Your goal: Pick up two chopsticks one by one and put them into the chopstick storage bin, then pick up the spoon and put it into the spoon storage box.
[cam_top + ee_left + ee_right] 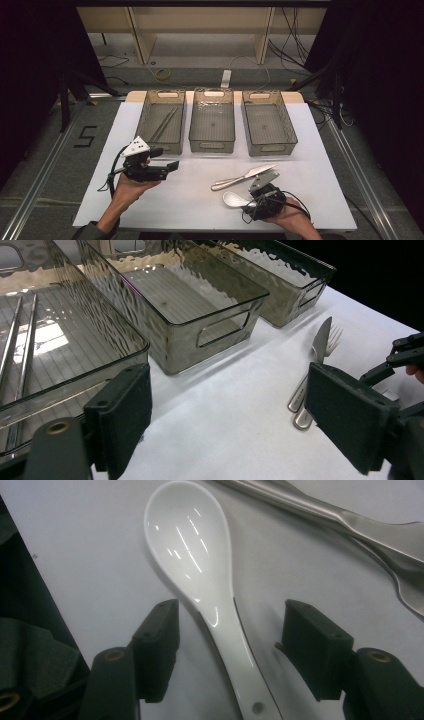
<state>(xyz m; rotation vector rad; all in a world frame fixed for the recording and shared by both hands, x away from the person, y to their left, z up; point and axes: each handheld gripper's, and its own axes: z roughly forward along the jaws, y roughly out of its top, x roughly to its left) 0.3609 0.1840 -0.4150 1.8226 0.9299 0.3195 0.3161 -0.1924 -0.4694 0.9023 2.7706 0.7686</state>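
Spoon [210, 580], white and glossy, lies flat on the pale bench [200, 200] at the near edge, its handle running between the two pads of the right claw [227, 647]. Those pads stand apart on either side of the handle, with a gap showing at each side, so nothing is gripped. The right hand [290, 215] comes in from the bottom edge, palm cupped under the tool, which points away and slightly left along the bench. Just beyond the spoon's bowl lie a metal knife [245, 176] and fork [334, 336], close together. The left hand [127, 189] rises from the near left with the wrist bent back, holding the left claw [227, 412] level and aimed to the right, its pads wide apart with nothing between them. Farther back stand three smoky plastic bins [212, 142] in a row; the left bin [142, 120] holds a pair of metal chopsticks [164, 123].
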